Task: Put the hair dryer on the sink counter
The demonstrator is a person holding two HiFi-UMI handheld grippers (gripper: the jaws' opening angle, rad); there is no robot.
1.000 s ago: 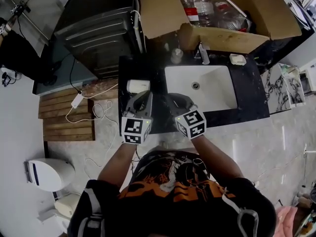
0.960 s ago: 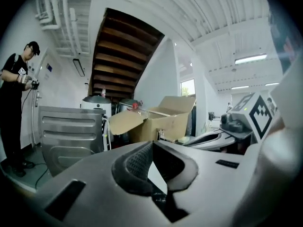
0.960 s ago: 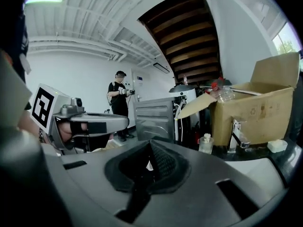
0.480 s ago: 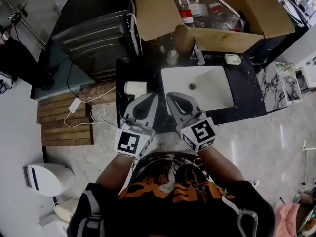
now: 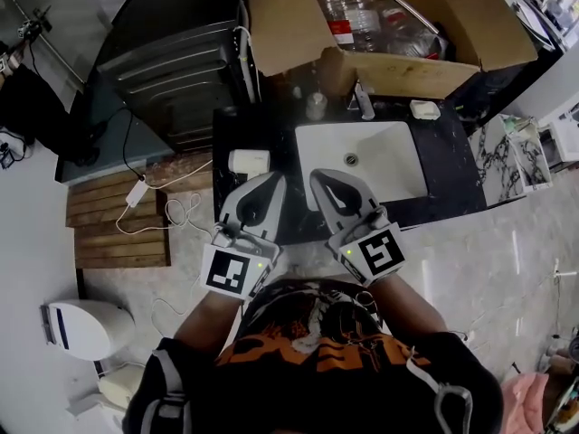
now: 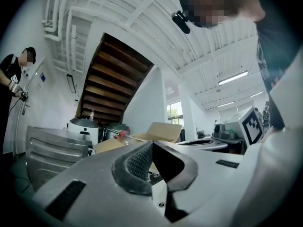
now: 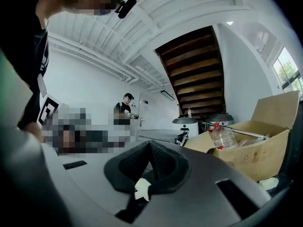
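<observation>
An open cardboard box [image 5: 289,25] holds clear plastic bottles [image 5: 348,7]. Left of it stands a dark ribbed cabinet [image 5: 176,70]. A white power adapter [image 5: 137,189] lies on wooden slats [image 5: 118,233], its cable [image 5: 181,208] looping onto the pale floor [image 5: 36,233].

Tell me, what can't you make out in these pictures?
- Hair dryer: in the head view, a small white shape on the counter's left end; handle and switch are too small to tell.
- Left gripper and right gripper, both shut and empty: their views tilt upward, so neither shows the hair dryer.
- Small items behind the sink: head view, too small to name.
</observation>
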